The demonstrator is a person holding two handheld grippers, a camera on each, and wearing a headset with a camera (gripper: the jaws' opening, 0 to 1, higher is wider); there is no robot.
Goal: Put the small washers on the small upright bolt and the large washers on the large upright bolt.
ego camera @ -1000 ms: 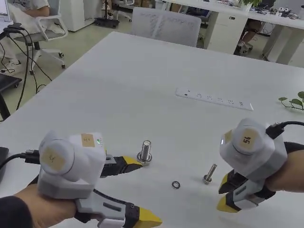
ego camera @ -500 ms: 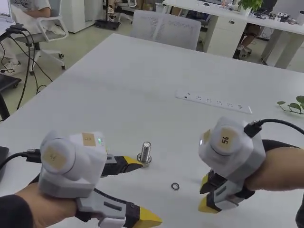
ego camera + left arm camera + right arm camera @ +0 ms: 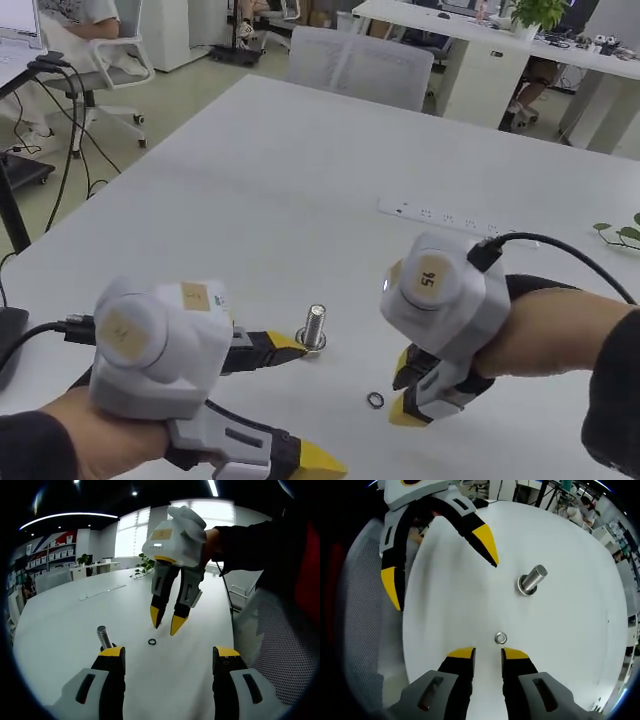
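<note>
Yellow-tipped left hand-held gripper (image 3: 303, 402), jaws spread, hovers at 7 o'clock of tall threaded steel bolt (image 3: 314, 328). Small steel ring washer (image 3: 375, 401) lies on white counter (image 3: 250, 200) at bolt's 4 o'clock. Right hand-held gripper (image 3: 398, 398), jaws slightly apart, tips just beside it, probably lining up a pinch.

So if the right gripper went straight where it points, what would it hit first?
Probably the small washer lying on the table, just ahead of the right gripper, though depth is unclear.
</note>
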